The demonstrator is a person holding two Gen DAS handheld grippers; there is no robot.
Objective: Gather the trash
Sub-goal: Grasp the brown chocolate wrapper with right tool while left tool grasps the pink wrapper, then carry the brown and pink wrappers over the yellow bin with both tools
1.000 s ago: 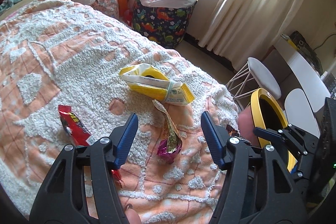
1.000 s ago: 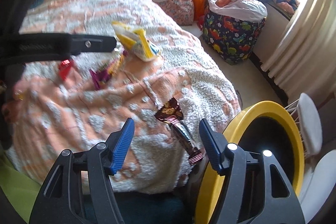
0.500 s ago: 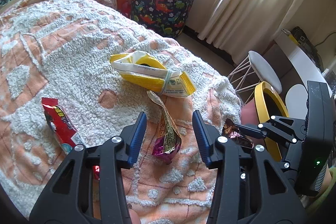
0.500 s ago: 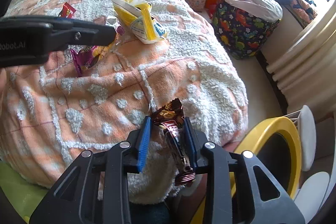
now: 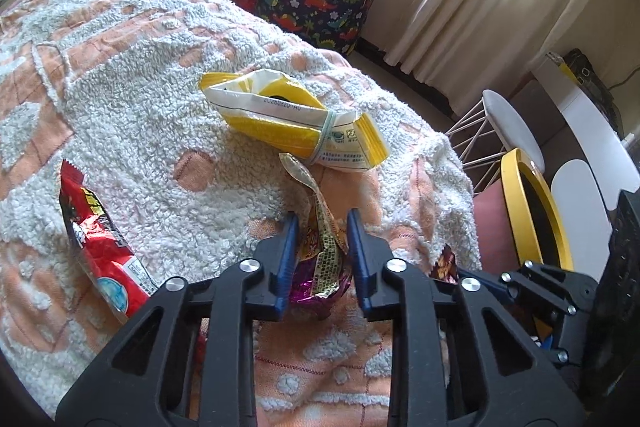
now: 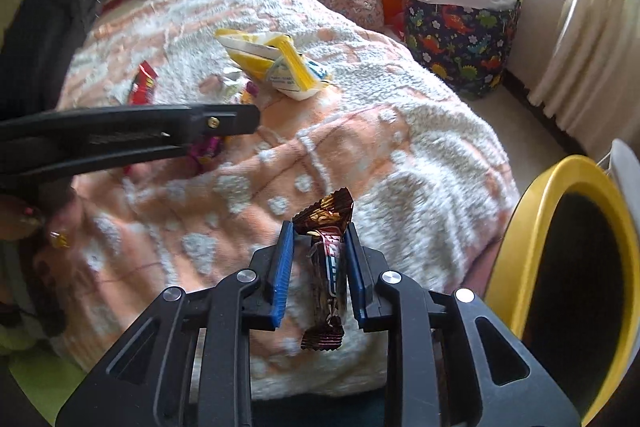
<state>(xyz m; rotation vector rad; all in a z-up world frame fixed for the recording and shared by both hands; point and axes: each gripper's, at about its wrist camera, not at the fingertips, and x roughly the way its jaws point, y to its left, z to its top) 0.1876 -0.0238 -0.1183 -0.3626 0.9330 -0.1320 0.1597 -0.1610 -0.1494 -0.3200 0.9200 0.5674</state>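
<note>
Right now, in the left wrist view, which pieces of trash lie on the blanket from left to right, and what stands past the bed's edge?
Red snack wrapper → purple candy wrapper between the left claw's fingers → brown chocolate wrapper at the blanket's edge → yellow-rimmed bin beside the bed.

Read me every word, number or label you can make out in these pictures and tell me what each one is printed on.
"20260220-H0", seen upside down and roughly legible: date code on the yellow bag.
Small print near the yellow bag's banded end: too small to read.
Red wrapper: yellow characters, too blurred to read.
Purple wrapper: fine print on its strip, unreadable.
Brown bar wrapper: white and red logo, blurred, unreadable.
</note>
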